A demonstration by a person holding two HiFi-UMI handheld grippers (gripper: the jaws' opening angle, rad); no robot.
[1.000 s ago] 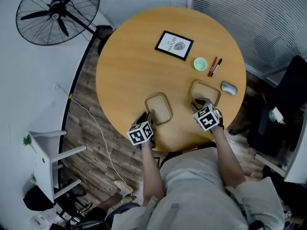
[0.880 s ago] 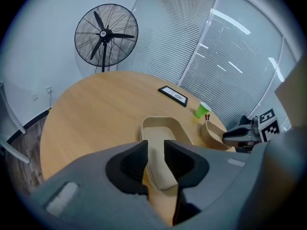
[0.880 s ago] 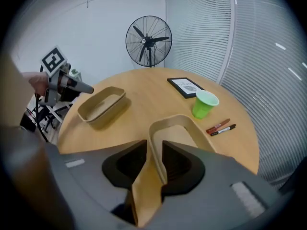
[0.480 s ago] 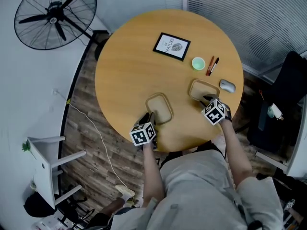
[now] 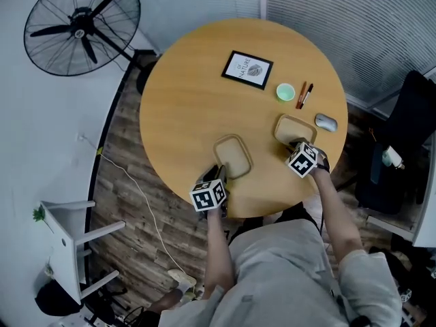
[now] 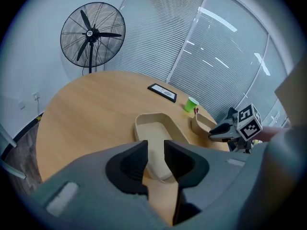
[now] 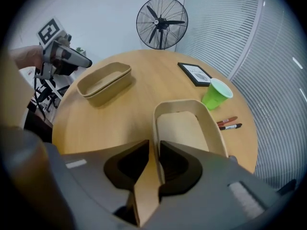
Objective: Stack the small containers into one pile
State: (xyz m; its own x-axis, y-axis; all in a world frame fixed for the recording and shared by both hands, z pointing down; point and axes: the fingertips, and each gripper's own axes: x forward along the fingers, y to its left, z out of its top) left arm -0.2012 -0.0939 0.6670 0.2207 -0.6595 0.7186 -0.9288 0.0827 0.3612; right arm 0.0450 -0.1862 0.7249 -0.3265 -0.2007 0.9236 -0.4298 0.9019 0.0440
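Note:
Two beige oblong containers lie apart on the round wooden table point(image 5: 191, 107). The left container point(image 5: 232, 156) sits just beyond my left gripper point(image 5: 216, 172), whose jaws stand open at its near end point(image 6: 158, 133) with nothing pressed between them. The right container point(image 5: 294, 129) lies at the table's right. My right gripper point(image 5: 298, 144) straddles that container's near wall point(image 7: 184, 128). Its jaws are closing with the thin wall between them, a slight gap still showing on the left side. The other container point(image 7: 105, 83) shows at the far left of the right gripper view.
A framed picture point(image 5: 247, 69), a green cup point(image 5: 285, 91), two pens point(image 5: 303, 95) and a grey mouse point(image 5: 326, 122) lie beyond the containers. A standing fan point(image 5: 82, 26) is past the table's left, a dark chair point(image 5: 409, 135) to its right.
My right gripper has moved forward and to the right, up to the near end of the right container. The left gripper has stayed at the left container's near end.

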